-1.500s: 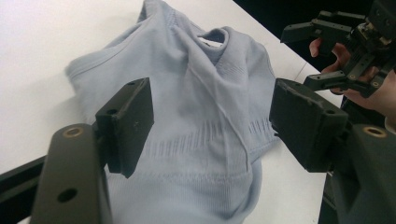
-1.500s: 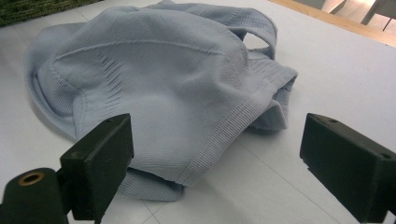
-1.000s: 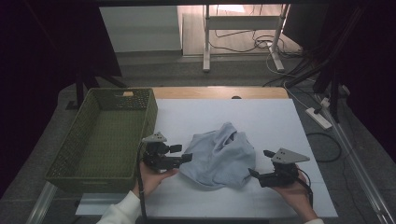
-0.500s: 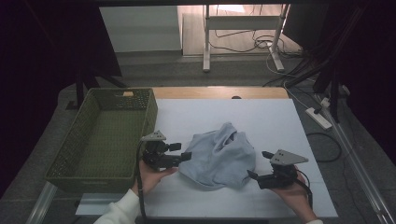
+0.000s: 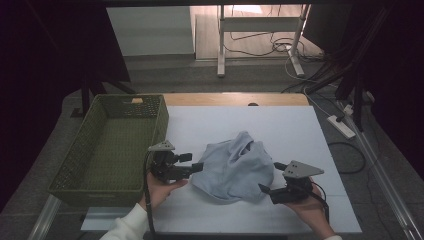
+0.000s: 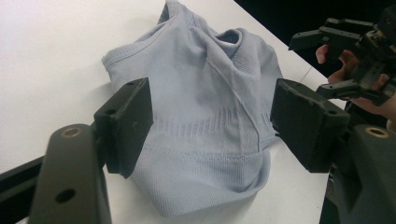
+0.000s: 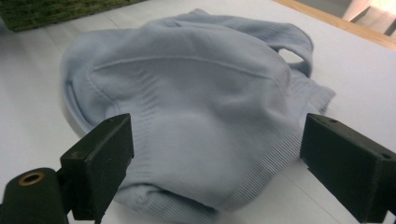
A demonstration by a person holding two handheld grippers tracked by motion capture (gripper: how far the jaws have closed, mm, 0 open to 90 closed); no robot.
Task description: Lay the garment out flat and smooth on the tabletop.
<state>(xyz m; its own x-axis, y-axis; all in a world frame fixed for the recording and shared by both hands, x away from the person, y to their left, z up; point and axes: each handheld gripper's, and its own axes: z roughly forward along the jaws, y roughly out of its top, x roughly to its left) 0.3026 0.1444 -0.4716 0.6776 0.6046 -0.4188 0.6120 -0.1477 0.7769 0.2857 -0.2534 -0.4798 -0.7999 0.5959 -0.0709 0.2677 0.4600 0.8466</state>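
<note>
A crumpled light blue knitted garment [image 5: 235, 167] lies on the white table top [image 5: 280, 125], near its front middle. My left gripper [image 5: 194, 162] is held at the garment's left edge and points right at it. In the left gripper view its jaws stand open [image 6: 212, 126], with the garment [image 6: 210, 107] just ahead of the pads and nothing pinched. My right gripper [image 5: 270, 177] sits at the garment's lower right edge, pointing left. Its jaws are wide open [image 7: 217, 154] in front of the ribbed hem of the garment [image 7: 187, 93], apart from it.
A green woven basket [image 5: 107, 145] stands at the table's left edge, close behind the left hand. A wooden strip [image 5: 235, 99] runs along the table's far edge. Bare white table lies beyond and right of the garment. The right gripper [image 6: 336, 60] appears far off in the left gripper view.
</note>
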